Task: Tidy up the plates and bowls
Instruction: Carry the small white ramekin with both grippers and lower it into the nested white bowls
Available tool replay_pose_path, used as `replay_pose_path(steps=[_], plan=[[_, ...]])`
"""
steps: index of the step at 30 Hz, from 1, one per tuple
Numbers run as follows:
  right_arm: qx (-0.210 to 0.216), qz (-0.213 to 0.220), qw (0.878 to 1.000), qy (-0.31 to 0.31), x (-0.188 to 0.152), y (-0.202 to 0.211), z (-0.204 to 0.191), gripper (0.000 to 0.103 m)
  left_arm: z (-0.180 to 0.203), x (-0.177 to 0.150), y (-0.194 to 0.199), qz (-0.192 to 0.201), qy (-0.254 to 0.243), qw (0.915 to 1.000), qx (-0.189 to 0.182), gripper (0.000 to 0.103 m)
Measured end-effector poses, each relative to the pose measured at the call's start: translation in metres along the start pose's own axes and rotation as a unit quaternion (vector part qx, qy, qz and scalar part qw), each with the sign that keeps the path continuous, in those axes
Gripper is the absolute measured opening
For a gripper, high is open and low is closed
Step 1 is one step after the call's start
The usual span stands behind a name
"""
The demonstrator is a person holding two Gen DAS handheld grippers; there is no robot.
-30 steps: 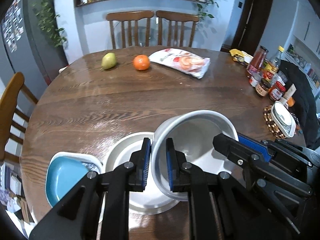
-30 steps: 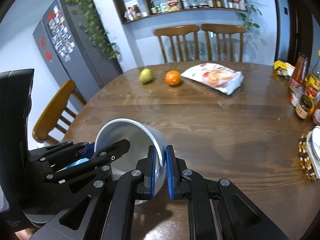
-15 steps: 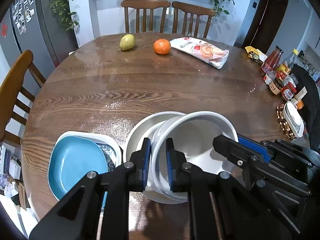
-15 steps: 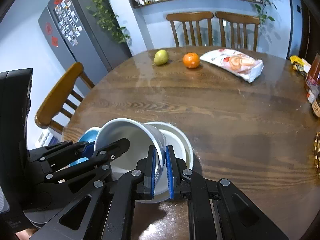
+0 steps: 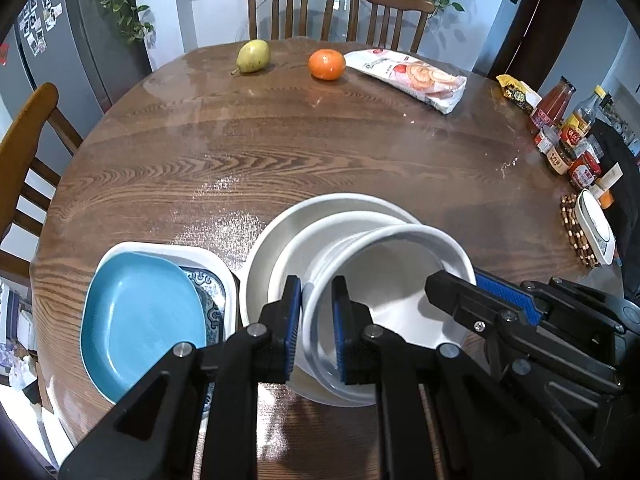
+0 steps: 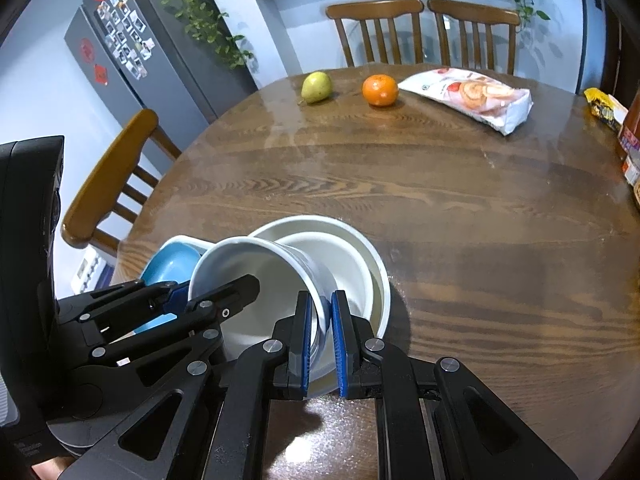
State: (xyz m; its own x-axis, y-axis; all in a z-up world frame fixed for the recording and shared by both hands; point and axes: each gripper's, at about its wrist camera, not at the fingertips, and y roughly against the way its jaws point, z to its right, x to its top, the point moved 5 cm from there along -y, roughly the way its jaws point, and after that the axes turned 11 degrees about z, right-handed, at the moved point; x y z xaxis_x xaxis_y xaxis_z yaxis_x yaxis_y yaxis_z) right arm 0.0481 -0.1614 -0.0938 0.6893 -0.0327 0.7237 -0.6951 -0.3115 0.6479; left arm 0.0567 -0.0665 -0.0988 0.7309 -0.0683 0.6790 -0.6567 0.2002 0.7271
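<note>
Held bowl: you carry the white bowl (image 5: 384, 280) tilted, its mouth tipped toward the cameras, partly down inside the stacked bowls (image 5: 280, 248) at the near edge of the desk (image 5: 320, 152).
Left fingers: your left gripper (image 5: 316, 332) is clenched on the bowl's rim at its 9 o'clock side, one pad inside, one outside.
Right fingers: your right gripper (image 6: 320, 336) is clenched on the opposite rim, at 3 o'clock of the bowl.
Stack: two white bowls nested, the inner one sitting off-centre toward 3 o'clock in the outer.
Plates: the blue plate (image 5: 140, 320) lies on a patterned white dish (image 5: 208, 276) at 9 o'clock of the stack, just beside it.
Risk, tilt: if you let go while the bowl leans like this, I judge it will drop onto one edge, clatter, and could chip or rock the stack.
Risk, uneven release: open one side first and the free rim would swing down hard.
Risk, pinched pad: each outer pad sits between the held wall and the bowl below; lowering further may jam it.
Risk, edge: the stack is close to the near desk edge, so a shove toward 6 o'clock could push it off.
Bystanders: pear (image 5: 252, 56), orange (image 5: 326, 64) and snack bag (image 5: 412, 76) at 12 o'clock are well apart, out of danger.
</note>
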Motion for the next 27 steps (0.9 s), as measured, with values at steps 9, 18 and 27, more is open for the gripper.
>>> replay_pose_path(steps=[9, 18, 27], plan=[[0.003, -0.016, 1.000, -0.007, -0.004, -0.008, 0.003, 0.014, 0.000, -0.003, -0.007, -0.012, -0.003, 0.9999, 0.003, 0.011], [0.004, -0.026, 1.000, -0.014, -0.005, -0.015, 0.006, 0.014, 0.001, -0.004, -0.012, -0.019, -0.002, 0.9998, 0.005, 0.011], [0.004, -0.032, 0.999, -0.016, -0.006, -0.018, 0.008, 0.014, 0.000, -0.006, -0.017, -0.025, -0.003, 0.9997, 0.005, 0.011]])
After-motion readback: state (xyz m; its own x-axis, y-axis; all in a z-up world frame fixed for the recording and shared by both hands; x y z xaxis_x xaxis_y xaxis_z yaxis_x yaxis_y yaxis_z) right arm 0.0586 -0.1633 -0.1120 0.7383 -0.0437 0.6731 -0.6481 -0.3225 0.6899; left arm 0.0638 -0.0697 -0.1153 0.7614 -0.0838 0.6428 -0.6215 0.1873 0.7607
